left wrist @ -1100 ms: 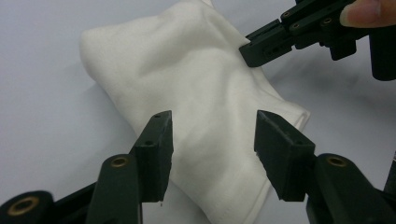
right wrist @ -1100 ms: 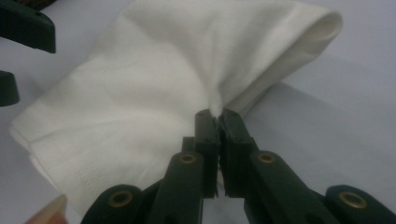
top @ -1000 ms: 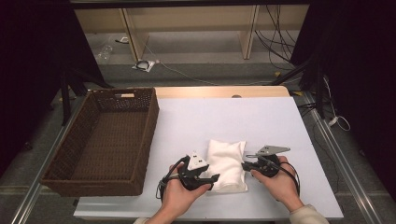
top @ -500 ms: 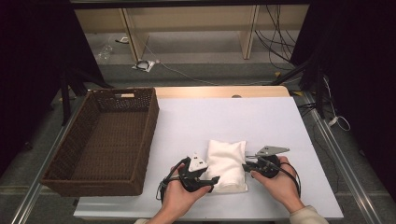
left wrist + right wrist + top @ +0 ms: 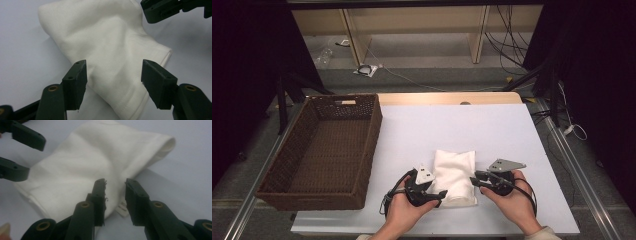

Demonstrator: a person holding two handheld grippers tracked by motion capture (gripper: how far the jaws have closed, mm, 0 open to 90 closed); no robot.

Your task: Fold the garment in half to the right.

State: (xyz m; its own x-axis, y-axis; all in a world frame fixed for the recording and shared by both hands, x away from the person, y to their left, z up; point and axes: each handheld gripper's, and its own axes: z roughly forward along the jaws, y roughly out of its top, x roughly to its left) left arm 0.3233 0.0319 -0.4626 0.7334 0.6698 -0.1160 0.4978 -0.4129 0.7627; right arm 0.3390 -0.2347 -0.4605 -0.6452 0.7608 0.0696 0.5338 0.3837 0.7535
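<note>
Since the earlier frames, little had shifted: both grippers stayed low at the folded cloth, the left one edged slightly toward its near corner. White table [image 5: 472, 125] filled the centre of the high view; the brown wicker basket [image 5: 324, 150] sat at its left edge, apart from the work. White folded cloth [image 5: 454, 175] lay flat at lower centre, between the two hands. Left gripper [image 5: 113, 75] had its jaws spread wide over the cloth's hemmed end, not pinching it. Right gripper [image 5: 115, 192] showed a narrow gap, jaws at the cloth's edge beside a small tag [image 5: 122, 208], gripping nothing.
</note>
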